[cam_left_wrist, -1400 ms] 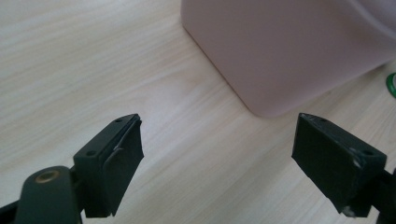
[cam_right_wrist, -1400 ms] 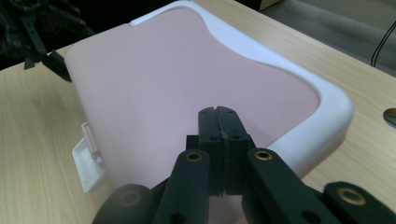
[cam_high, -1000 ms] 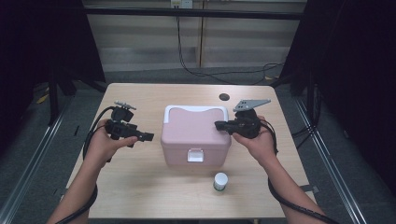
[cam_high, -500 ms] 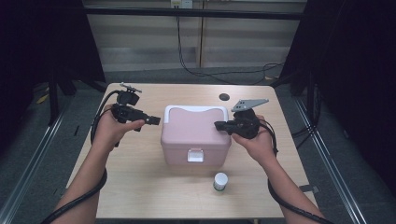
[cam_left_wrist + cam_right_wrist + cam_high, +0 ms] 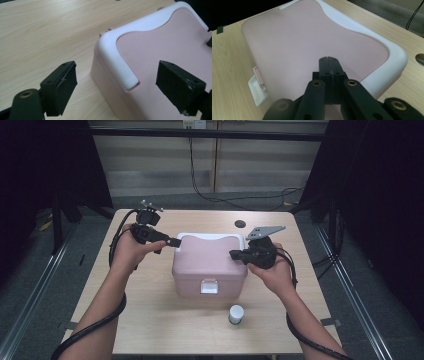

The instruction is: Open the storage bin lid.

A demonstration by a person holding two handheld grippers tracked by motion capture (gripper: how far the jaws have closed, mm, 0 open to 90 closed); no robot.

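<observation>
A pink box (image 5: 210, 265) with a white handle (image 5: 210, 238) folded along its back edge stands mid-table, its white latch (image 5: 209, 286) facing the person. My left gripper (image 5: 175, 242) is open at the box's rear left corner. In the left gripper view the jaws of the left gripper (image 5: 120, 82) stand wide on either side of the handle's end (image 5: 112, 52), touching nothing. My right gripper (image 5: 234, 254) is shut and empty, its tips low over the right part of the lid. In the right gripper view the right gripper (image 5: 329, 65) points across the pink lid (image 5: 307, 45); whether it touches I cannot tell.
A small jar with a white cap (image 5: 236, 314) stands near the table's front edge, right of centre. A round hole (image 5: 240, 224) sits in the tabletop behind the box. Bare wood (image 5: 150, 310) lies left and in front of the box. Cables trail from both grippers.
My left gripper has moved away from the person and rightward, from beside the box's left wall up to its rear left corner. The right gripper and the box have stayed put.
</observation>
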